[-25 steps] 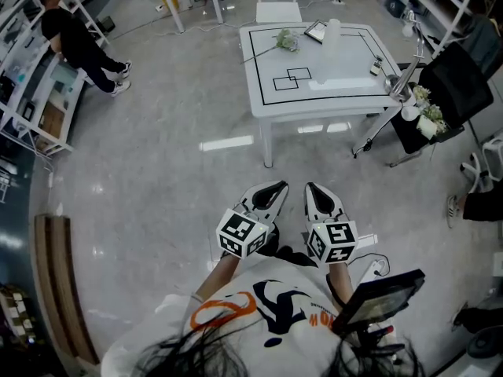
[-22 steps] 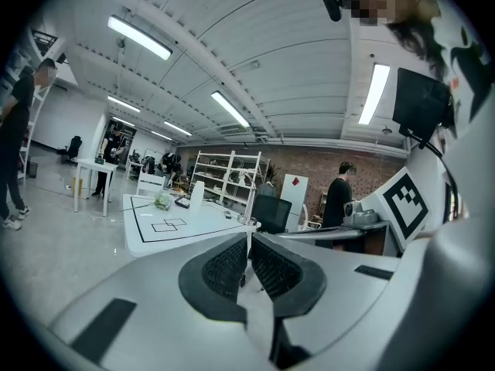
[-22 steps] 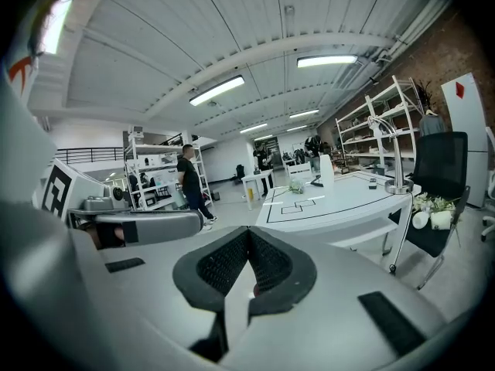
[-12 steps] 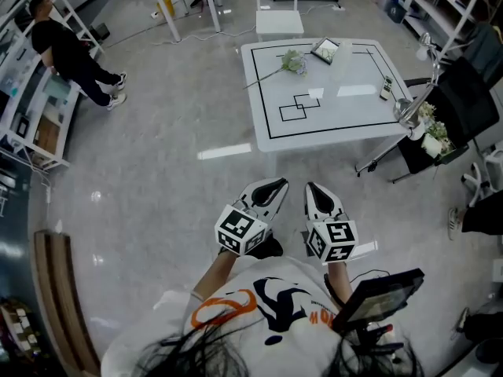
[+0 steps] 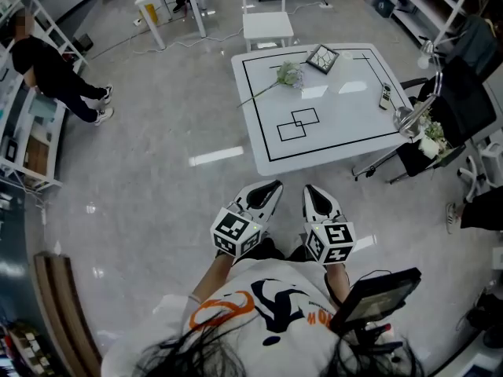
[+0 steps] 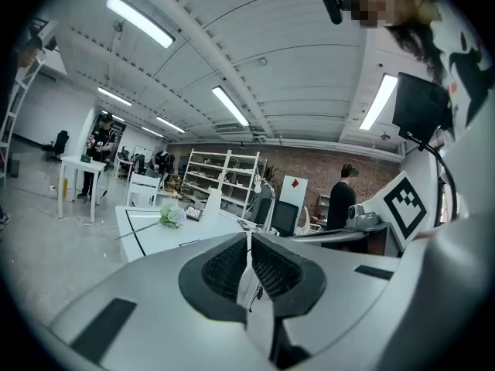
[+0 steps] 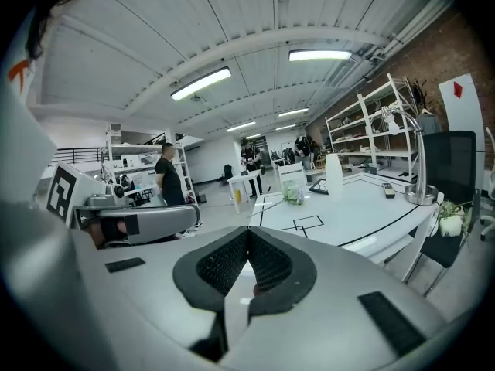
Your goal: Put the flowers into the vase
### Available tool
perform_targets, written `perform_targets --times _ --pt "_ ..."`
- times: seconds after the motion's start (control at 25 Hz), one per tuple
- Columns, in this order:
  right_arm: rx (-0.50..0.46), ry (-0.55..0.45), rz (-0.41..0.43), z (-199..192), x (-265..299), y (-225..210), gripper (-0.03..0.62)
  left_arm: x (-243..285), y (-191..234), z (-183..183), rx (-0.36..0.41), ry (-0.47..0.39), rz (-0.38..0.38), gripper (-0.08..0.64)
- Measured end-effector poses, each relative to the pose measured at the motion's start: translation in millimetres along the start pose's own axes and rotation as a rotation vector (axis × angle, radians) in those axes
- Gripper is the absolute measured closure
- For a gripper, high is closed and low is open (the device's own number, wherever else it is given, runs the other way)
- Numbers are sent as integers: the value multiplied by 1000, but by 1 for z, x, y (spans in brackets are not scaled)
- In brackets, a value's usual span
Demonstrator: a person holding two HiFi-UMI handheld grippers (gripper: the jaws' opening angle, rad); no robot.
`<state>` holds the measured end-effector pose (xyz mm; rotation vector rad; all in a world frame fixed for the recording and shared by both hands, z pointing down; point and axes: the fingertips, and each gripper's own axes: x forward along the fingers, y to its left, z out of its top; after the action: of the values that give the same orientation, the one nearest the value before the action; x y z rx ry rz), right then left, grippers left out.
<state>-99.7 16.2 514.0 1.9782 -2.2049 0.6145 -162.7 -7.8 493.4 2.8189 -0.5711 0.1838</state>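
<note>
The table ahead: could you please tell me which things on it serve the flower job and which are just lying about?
Job: flower; white vase.
Lying about: dark framed panel; remote control; desk lamp at the edge.

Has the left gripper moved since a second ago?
Yes. The left gripper has come forward toward the table; the floor gap to the table's near corner is narrower.

We look down on a glossy grey floor (image 5: 141,187). At upper centre we see a white table (image 5: 354,132) marked with black lines, with a white stool (image 5: 267,28) beyond it. Shelving (image 5: 23,132) runs along the left edge and a black chair (image 5: 460,93) sits at right. Strip lights (image 6: 143,22) line the ceiling, and the far wall (image 6: 317,168) is brick.
</note>
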Motion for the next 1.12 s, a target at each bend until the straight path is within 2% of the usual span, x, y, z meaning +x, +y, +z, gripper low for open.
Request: perform_targets --times 0.28,0.56,0.76,1.12 --pt "4 27 -1 7 28 -15 578 17 16 0 -7 15 -7 549" --pt "8 19 11 27 60 -62 578 49 44 9 -38 -5 57 549" --pt "4 29 39 47 82 -110 578 96 56 22 -63 -31 101 549" --pt "-26 56 149 83 111 -189 578 196 62 52 -66 -71 194 549"
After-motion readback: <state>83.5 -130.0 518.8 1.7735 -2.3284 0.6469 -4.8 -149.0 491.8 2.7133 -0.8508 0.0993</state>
